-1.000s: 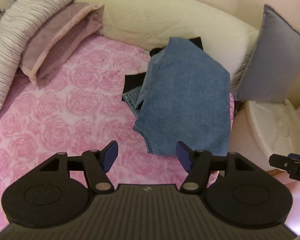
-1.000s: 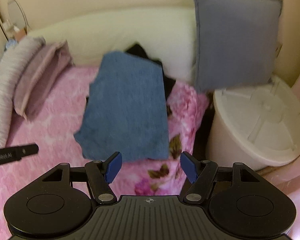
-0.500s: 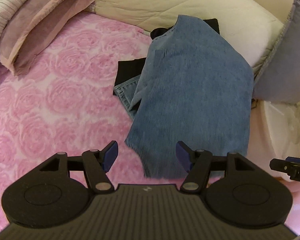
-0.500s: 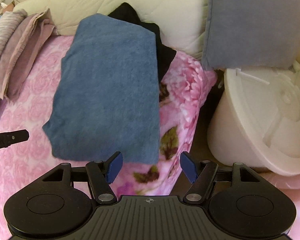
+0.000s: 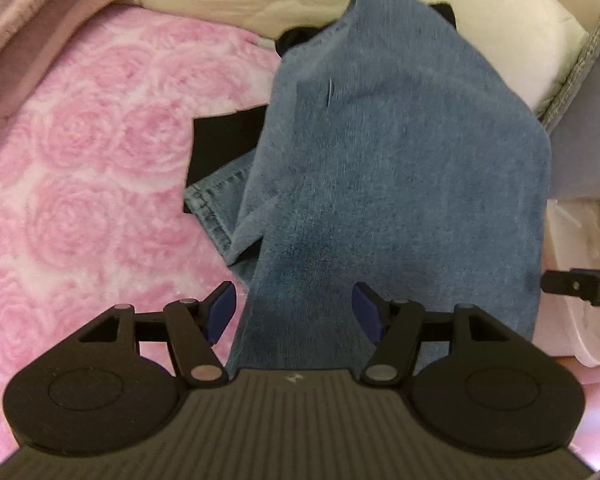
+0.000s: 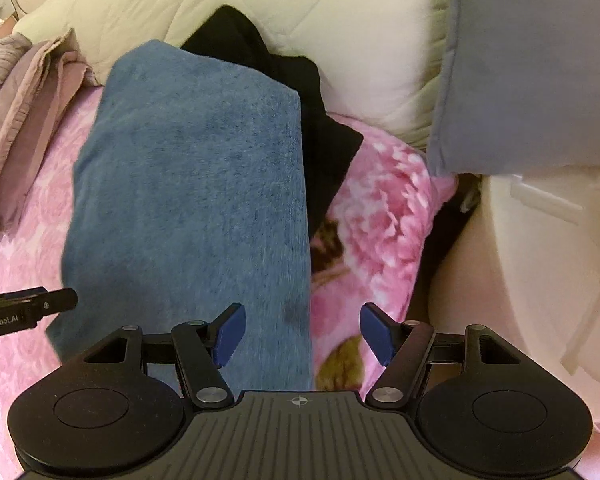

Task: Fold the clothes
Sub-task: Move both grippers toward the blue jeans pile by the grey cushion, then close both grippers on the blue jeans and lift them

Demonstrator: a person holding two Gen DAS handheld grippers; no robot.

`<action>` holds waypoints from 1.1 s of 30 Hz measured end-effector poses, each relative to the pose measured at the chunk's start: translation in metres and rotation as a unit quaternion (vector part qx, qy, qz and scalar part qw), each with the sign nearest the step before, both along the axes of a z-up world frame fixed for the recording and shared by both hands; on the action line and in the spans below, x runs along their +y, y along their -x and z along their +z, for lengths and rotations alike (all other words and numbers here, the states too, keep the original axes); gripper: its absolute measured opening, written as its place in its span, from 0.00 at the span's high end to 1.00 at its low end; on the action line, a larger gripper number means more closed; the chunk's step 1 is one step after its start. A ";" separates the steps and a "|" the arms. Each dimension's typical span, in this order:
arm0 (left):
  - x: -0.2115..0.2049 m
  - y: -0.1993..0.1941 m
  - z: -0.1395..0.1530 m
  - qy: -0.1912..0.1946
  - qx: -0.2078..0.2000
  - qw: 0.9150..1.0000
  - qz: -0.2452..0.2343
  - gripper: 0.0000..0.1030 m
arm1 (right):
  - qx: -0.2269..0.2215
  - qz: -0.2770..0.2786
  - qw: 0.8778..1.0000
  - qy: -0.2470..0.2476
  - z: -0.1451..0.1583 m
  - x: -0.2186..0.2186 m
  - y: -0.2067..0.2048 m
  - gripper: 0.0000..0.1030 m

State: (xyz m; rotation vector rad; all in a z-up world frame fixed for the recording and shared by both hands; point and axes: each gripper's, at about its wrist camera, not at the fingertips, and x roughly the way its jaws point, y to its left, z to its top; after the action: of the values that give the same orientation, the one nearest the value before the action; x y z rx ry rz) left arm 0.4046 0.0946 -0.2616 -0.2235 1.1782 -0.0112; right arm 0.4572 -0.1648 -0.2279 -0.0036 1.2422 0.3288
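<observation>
On the pink rose-patterned bed (image 5: 80, 152), toward its right edge, lay the blue denim garment (image 5: 400, 168), spread lengthwise from the cream quilted pillow (image 5: 300, 4) at the far end down to the near edge. A stitched denim hem (image 5: 216, 200) poked out from under its left side, lying on a flat black piece (image 5: 224, 136). More black clothing (image 6: 300, 92) bunched at the garment's far right corner, against the pillow.

My left gripper (image 5: 294, 312) hung over the garment's near left part, jaws apart, with blue cloth showing between the blue pads and neither pad pressing on it. My right gripper (image 6: 302, 334) hung over the garment's near right edge, jaws likewise apart and holding nothing; the cloth's edge ran between them, with the pink floral blanket (image 6: 372, 216) showing beside it.

To the left, folded mauve bedding (image 6: 24, 120) was stacked at the far end of the bed. To the right, a grey-blue cushion (image 6: 532, 64) leaned against the pillow, above a white plastic container (image 6: 540, 280) beside the bed.
</observation>
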 end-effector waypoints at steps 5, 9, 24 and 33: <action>-0.001 -0.001 -0.016 0.027 -0.002 0.999 -0.036 0.56 | 0.020 -0.002 1.000 -0.016 -0.030 0.001 -0.008 0.34; 0.000 0.004 -0.012 0.035 -0.013 0.998 -0.050 0.82 | 0.024 0.005 0.999 -0.031 -0.037 0.000 -0.003 0.75; -0.010 0.043 0.055 0.006 -0.124 0.990 -0.068 0.95 | -0.092 0.053 0.994 -0.040 0.027 -0.004 0.045 0.92; 0.019 0.106 0.157 0.005 -0.263 0.965 -0.006 0.95 | -0.242 0.082 0.961 -0.105 0.134 0.017 0.088 0.92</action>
State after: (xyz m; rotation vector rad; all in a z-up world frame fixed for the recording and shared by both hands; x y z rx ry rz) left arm 0.2983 0.1135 -0.1046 -0.2068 0.6499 -0.0822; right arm 0.3688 -0.1481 -0.0936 -0.0035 0.7189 0.5669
